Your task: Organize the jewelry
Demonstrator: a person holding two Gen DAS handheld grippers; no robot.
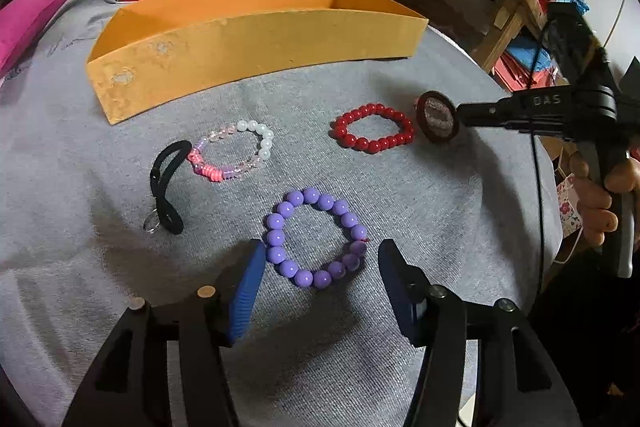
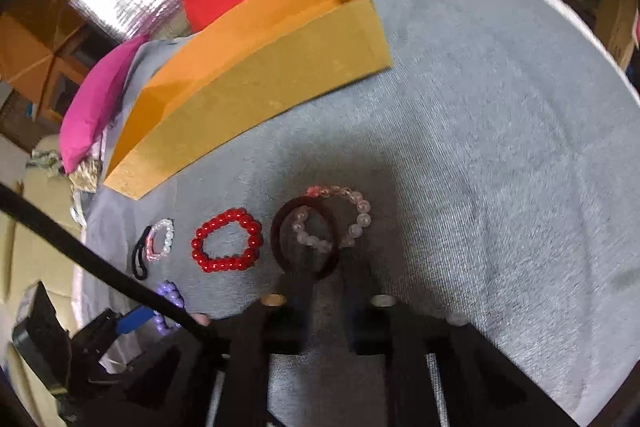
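The left gripper [image 1: 322, 279] hangs with jaws spread on either side of a purple round-bead bracelet [image 1: 316, 238] lying on grey knit cloth [image 1: 440, 211]. The right gripper [image 2: 320, 273] pinches a dark brown ring-shaped bangle [image 2: 305, 238] — beside a red glossy-bead bracelet [image 1: 373, 127] — near a long orange cardboard tray [image 1: 256, 39]
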